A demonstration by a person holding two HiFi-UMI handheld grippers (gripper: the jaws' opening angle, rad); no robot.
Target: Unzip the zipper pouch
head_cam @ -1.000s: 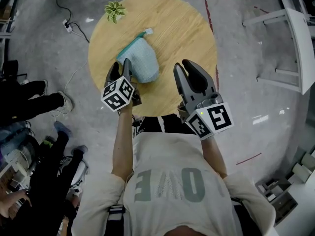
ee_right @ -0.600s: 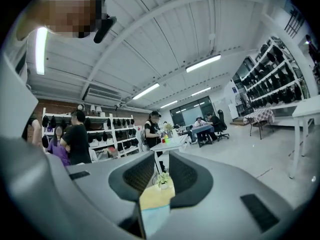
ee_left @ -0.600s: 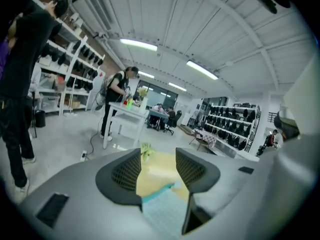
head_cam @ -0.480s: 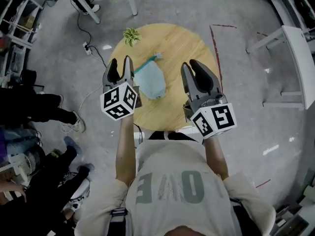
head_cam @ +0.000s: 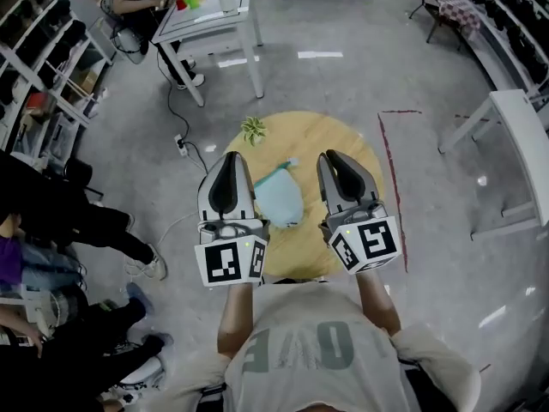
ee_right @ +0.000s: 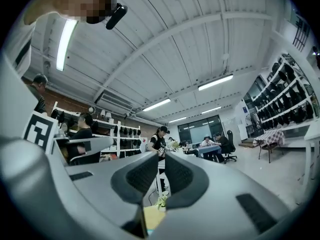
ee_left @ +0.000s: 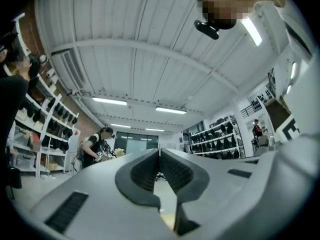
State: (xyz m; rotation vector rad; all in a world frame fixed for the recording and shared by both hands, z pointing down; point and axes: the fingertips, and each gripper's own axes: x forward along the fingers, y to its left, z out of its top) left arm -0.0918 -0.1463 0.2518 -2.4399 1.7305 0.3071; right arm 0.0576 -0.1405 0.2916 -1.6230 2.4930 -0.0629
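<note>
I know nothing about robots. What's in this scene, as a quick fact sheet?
Table: round, wooden
Pouch: light blue, lying on the table, neither gripper touching it
Zipper: too small to tell if open
Plant: small, at the table's far edge
Left gripper: jaws shut, empty
Right gripper: jaws closing, narrow gap, nothing between

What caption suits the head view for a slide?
Above a table bearing a zipper pouch and plant, a person holds the left gripper shut, the right gripper with jaws closing, both empty.
</note>
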